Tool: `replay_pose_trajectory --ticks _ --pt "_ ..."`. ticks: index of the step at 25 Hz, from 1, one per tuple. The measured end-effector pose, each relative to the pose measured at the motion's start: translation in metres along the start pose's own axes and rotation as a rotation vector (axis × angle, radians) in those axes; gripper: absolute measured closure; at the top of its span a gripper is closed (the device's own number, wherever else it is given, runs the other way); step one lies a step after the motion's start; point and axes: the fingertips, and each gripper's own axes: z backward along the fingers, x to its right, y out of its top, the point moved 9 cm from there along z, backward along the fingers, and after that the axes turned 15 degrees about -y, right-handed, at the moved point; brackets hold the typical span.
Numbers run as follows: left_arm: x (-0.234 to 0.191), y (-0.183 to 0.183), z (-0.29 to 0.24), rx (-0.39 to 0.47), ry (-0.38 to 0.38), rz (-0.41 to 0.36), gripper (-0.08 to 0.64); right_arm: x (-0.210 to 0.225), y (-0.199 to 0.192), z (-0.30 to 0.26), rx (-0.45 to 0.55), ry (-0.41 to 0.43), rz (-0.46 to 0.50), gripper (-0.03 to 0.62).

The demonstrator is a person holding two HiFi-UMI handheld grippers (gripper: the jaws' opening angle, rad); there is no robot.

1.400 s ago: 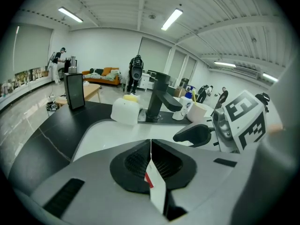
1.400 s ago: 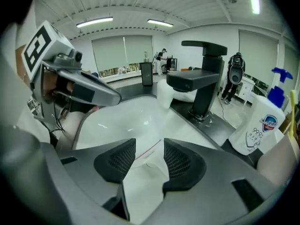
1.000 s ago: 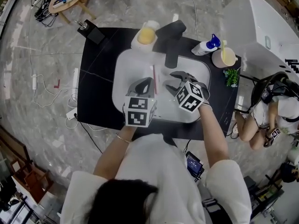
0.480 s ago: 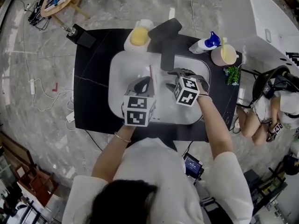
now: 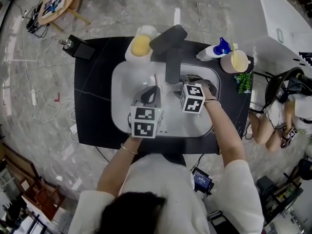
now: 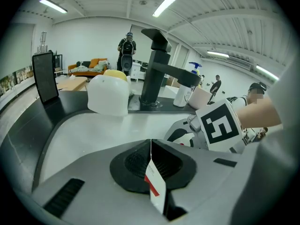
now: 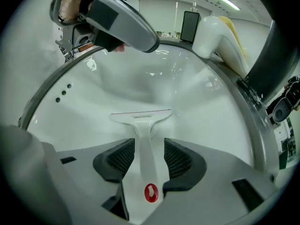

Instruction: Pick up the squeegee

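Right tongs (image 7: 149, 148) are open a bit, straddling the white squeegee (image 7: 141, 118) handle, blade just past the tips. Left tongs (image 6: 151, 146) are pinched tight on a thin white-and-red strip (image 6: 154, 184).

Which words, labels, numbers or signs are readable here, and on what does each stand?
Nothing reads clearly.
Squeegee head: one line of print, too small to read.
Squeegee handle: red logo, no letters visible.
Marker cubes: black square patterns, no words.
White and red strip: no print visible.
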Motion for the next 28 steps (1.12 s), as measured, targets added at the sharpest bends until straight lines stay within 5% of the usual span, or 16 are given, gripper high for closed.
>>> replay_pose_trajectory --ticks 7,26,28 --pt "-0.004 0.001 0.000 0.048 0.002 0.034 0.533 0.001 -0.006 -0.013 -0.017 0.012 -0.002 0.400" --pt "-0.006 -0.008 -0.008 -0.003 0.037 0.079 0.534 -0.009 -0.020 -0.035 -0.041 0.058 0.112 0.404" --pt "-0.009 -0.009 -0.008 -0.005 0.041 0.081 0.534 -0.010 -0.019 -0.038 -0.037 0.037 0.138 0.495"
